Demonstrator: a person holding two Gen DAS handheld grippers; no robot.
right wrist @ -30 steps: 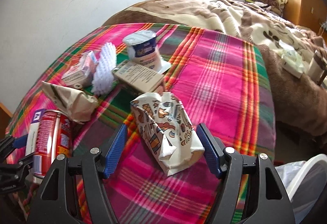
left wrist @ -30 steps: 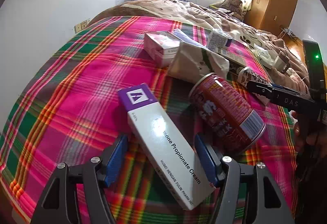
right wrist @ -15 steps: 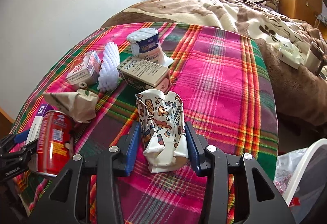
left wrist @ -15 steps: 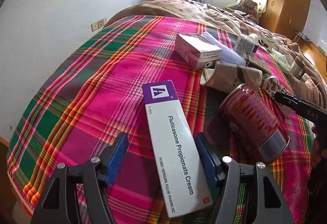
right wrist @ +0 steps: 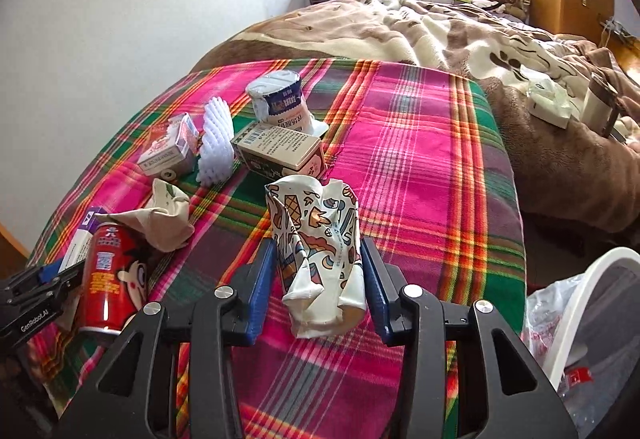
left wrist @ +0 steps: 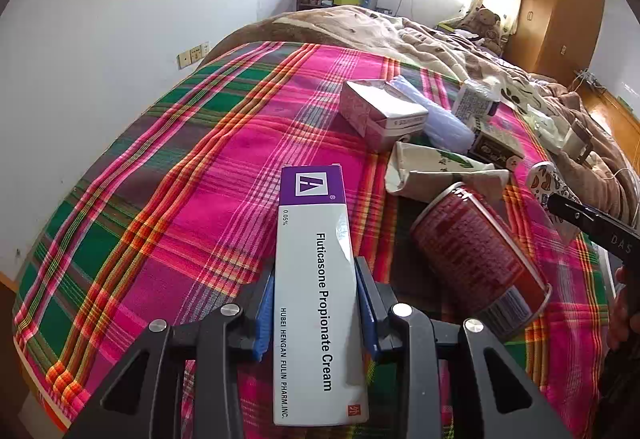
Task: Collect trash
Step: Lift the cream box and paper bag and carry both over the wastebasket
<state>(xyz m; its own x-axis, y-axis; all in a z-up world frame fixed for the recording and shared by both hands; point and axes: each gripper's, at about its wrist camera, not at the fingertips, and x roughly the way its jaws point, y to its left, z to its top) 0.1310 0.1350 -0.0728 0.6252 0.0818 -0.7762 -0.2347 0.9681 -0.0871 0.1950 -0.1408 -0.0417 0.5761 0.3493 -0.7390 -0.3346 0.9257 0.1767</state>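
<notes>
We have the left gripper (left wrist: 314, 303) with its blue jaws clamped on the sides of a long white carton with a purple end (left wrist: 314, 279), printed "Fluticasone Propionate Cream", "0.05%" and "HUBEI HENGAN FULIN PHARM.,INC."; it lies lengthwise on the pink, green and orange plaid blanket (left wrist: 168, 175) covering the bed. Just right of it a red drink can (left wrist: 476, 259) lies on its side, a crumpled beige paper bag (left wrist: 432, 171) beyond it. Our right gripper (right wrist: 318, 279) has its jaws pressed against a crushed white paper cup with cartoon ice-cream prints (right wrist: 318, 251). Farther off sit a brown-and-white barcoded carton (right wrist: 280, 151), a white yoghurt tub (right wrist: 278, 103), white foam netting (right wrist: 216, 143) and a small pink-and-white box (right wrist: 168, 147). The plaid lies open on the right up to the bed edge, where a white-rimmed bin with a plastic liner (right wrist: 576, 303) stands near right
</notes>
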